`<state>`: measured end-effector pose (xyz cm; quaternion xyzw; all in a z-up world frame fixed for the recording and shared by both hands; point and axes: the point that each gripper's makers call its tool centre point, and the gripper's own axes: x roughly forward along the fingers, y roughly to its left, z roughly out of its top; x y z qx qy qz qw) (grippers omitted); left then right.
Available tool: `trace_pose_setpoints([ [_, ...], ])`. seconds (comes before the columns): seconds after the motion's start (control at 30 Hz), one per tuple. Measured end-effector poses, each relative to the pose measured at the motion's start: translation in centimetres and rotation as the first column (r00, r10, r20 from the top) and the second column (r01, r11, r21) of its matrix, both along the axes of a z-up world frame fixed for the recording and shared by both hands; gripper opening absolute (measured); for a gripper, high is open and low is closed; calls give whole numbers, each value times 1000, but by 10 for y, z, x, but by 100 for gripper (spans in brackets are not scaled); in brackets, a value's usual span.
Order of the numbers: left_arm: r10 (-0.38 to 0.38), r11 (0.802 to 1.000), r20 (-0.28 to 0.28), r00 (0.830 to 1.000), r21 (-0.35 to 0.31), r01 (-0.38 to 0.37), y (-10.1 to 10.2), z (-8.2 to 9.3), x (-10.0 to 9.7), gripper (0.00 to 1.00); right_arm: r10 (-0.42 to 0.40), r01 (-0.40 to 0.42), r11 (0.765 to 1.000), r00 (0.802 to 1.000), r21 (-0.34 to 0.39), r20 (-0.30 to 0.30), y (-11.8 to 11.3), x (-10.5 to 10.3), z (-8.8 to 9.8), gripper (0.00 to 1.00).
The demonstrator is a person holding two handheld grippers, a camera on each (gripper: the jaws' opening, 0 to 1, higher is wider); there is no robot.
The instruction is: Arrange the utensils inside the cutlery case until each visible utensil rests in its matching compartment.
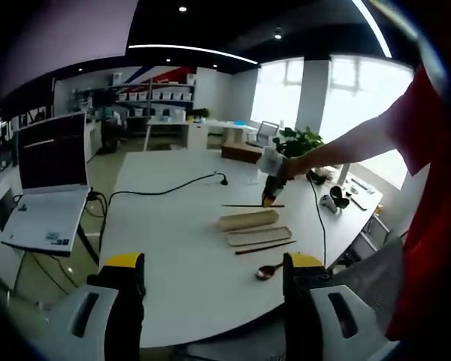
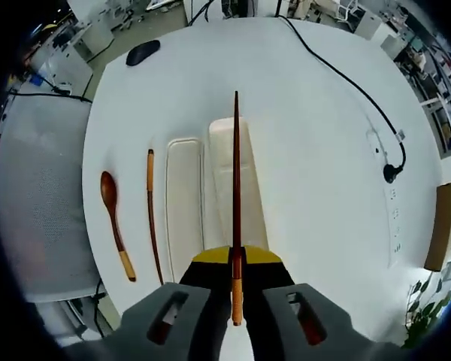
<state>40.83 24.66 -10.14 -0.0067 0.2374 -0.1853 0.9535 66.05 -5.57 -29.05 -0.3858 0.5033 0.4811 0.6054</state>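
Observation:
On the white round table (image 2: pixel 316 150) lie two pale wooden halves of the cutlery case, one tray (image 2: pixel 184 203) to the left and one (image 2: pixel 252 188) under my right gripper. My right gripper (image 2: pixel 236 257) is shut on a dark red chopstick (image 2: pixel 236 173) that points away over that half. A second chopstick (image 2: pixel 151 214) and a wooden spoon (image 2: pixel 113 218) lie left of the trays. In the left gripper view, the case halves (image 1: pixel 249 219), loose chopstick (image 1: pixel 265 247) and spoon (image 1: pixel 269 271) sit ahead. My left gripper (image 1: pixel 215 261) is open, over the near table edge.
A dark mouse (image 2: pixel 143 51) rests at the table's far left. A black cable and power strip (image 2: pixel 391 169) run along the right side, with a brown box (image 2: pixel 440 226) beyond. A laptop (image 1: pixel 49 180) stands left of the table. A person's arm (image 1: pixel 338 150) holds the right gripper.

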Motion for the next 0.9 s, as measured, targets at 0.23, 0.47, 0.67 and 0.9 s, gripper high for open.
trace_pose_setpoints([
  [0.23,25,1000,30,999,-12,-25,3,6,5,77,18,-18,1000,1000,-7,12,-2,2,-16,0],
  [0.47,28,1000,25,999,1,-28,3,6,5,75,43,-43,999,999,-18,-6,2,1,-30,0],
  [0.67,31,999,32,999,5,-31,3,9,6,75,38,-38,999,999,-10,-18,2,10,-37,0],
  [0.9,35,999,28,999,13,-36,3,10,7,75,55,-56,997,998,-47,-24,-5,2,-45,0],
])
